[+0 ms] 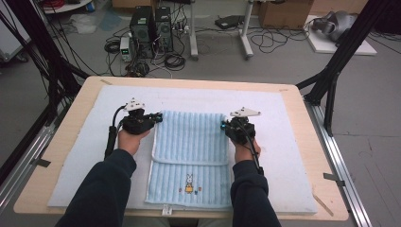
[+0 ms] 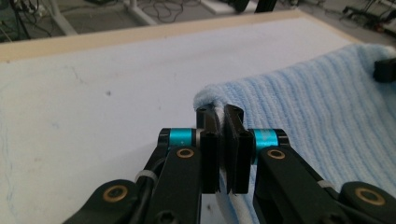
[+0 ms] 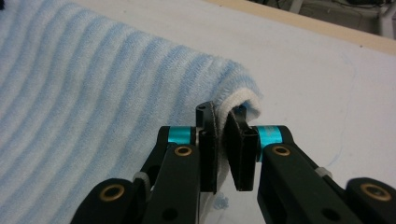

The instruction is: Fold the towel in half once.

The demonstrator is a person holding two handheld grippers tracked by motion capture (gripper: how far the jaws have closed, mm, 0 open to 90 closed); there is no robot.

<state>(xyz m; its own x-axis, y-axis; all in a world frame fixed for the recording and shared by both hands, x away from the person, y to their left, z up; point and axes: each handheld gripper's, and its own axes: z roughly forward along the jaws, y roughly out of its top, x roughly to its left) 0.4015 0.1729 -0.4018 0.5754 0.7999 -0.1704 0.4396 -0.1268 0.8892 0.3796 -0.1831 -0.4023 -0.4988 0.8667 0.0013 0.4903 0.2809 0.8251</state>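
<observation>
Nearest to me, the front part of the towel lies flat on the white mat that covers the counter, its little rabbit picture facing up close to the front edge. Just beyond that a fold line runs across the cloth, and from there the other layer stretches away between my two hands. My left tongs are clamped shut on the far left corner of the towel; in the left gripper view the jaws pinch the rolled edge tight, with cloth bulging just above them. My right tongs are closed on the far right corner in the same way, the white hem caught between the jaws. I judge the fold to be under way rather than finished: both corners are secured and the far edge looks lifted off the mat, but the top layer is not yet laid down square on the front part. What remains, as I read it, is to carry the two corners level, set the edge down and let go. Past the counter, cables and computer boxes sit on the floor.
</observation>
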